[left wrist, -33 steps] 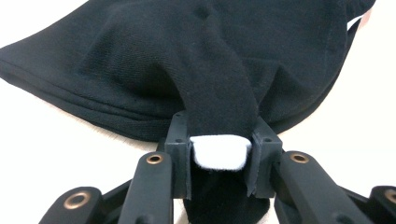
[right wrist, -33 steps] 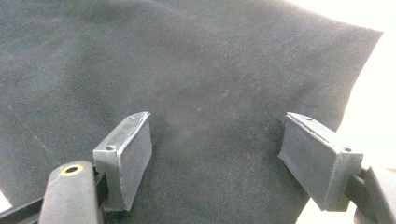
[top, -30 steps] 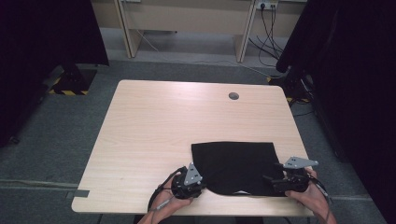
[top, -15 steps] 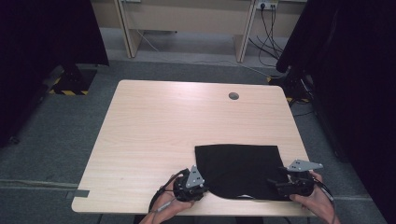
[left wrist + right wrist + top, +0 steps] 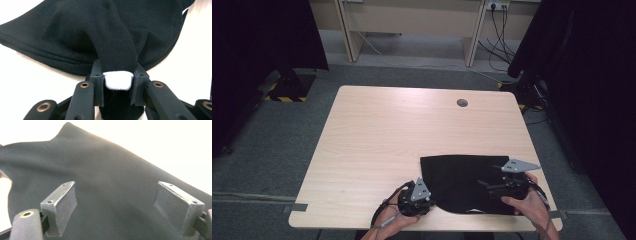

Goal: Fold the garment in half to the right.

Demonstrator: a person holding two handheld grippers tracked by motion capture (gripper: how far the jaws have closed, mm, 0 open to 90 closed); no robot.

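You had the left gripper (image 5: 117, 80) clamped on a fold of the black cloth (image 5: 462, 181) at the table's (image 5: 387, 135) near edge; right gripper (image 5: 125, 207) w/ jaws wide apart over it.

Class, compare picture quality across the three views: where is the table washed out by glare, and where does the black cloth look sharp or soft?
Right gripper view: table blown out white, black cloth soft and greyish. Left gripper view: cloth weave sharp, table glaring at the top left corner. High view: even light, slightly blurred.
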